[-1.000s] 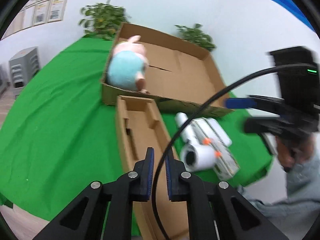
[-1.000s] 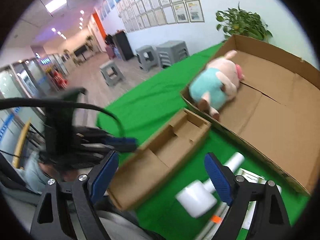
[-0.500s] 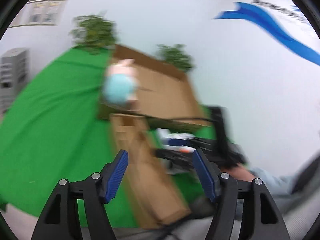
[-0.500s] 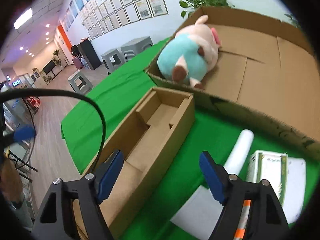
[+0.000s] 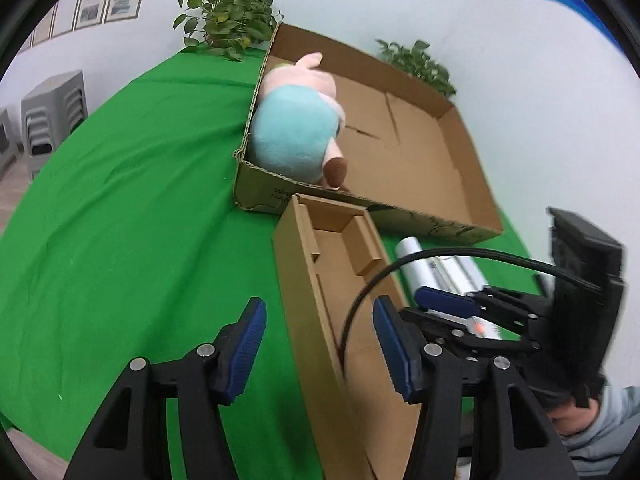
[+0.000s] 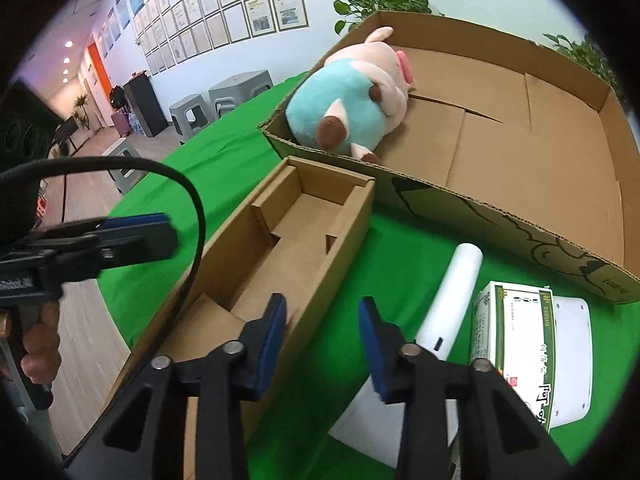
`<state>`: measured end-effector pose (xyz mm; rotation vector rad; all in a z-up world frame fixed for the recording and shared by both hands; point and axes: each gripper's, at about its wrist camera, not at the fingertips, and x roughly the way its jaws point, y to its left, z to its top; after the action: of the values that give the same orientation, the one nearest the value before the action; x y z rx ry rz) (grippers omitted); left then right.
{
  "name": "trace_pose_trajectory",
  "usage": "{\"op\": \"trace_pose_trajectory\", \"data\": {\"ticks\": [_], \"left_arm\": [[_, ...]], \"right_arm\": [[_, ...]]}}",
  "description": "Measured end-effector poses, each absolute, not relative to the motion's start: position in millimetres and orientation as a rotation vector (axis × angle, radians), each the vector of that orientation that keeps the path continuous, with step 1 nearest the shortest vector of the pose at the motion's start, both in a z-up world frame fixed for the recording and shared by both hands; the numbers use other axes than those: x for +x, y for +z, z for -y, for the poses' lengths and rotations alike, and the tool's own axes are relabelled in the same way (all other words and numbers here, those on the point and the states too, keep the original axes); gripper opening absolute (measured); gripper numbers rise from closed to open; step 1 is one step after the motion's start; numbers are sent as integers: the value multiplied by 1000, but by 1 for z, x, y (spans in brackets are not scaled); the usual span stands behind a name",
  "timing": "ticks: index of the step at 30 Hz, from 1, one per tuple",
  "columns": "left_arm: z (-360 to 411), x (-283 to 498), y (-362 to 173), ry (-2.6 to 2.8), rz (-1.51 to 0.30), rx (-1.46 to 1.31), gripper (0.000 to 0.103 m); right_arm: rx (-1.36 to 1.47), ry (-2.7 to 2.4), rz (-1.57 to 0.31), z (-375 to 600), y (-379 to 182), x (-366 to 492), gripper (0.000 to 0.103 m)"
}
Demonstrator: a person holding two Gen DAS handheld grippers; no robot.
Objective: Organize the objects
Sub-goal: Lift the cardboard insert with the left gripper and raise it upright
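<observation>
Green cloth [image 5: 120,220] covers the table, white wall w/ framed sheets behind. Landmark: narrow cardboard box [image 6: 288,248], open-topped, plain brown corrugated, w/ folded insert partitions inside. Its long axis runs away from both cams, far short end touching or just short of the big shallow carton [image 6: 520,152] — can't tell which.

Big carton: same brown corrugated, low walls, flat flaps as floor. Plush pig [image 6: 352,96], soft, pink w/ teal body, lies in carton's left corner, just beyond narrow box's far end, feet toward it.

Right of narrow box on the cloth: white cylinder [image 6: 456,296], smooth, long axis roughly parallel to the box, & a green/white printed carton [image 6: 508,336] just beside it, resting on a white rounded item.

Left gripper [image 5: 316,344]: blue-padded jaws apart, nothing between, straddling narrow box's left wall near its near end. Right gripper [image 6: 322,340]: jaws apart, empty, straddling the box's right wall. Black cable [image 5: 372,280] loops across the box in the left cam view, partly blocking it.
</observation>
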<state>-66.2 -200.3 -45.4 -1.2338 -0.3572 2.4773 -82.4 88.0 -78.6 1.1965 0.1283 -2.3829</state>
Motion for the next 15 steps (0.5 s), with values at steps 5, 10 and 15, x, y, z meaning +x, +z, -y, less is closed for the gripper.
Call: {"op": "trace_pose_trajectory", "data": {"ticks": [5,10,15], "left_arm": [[205,-91,-53,2477,445,-1249,48],[202,-108,-55,2475,409,-1270,43],[183,-120,-70,2461,256,-1374,36]], "right_arm": [[1197,-2365,-77,-88,-81,-85,24],[1196,-2349,-52,-88,-81,-86,23],[1197,-2336,-35,-89,-81,-87,23]]}}
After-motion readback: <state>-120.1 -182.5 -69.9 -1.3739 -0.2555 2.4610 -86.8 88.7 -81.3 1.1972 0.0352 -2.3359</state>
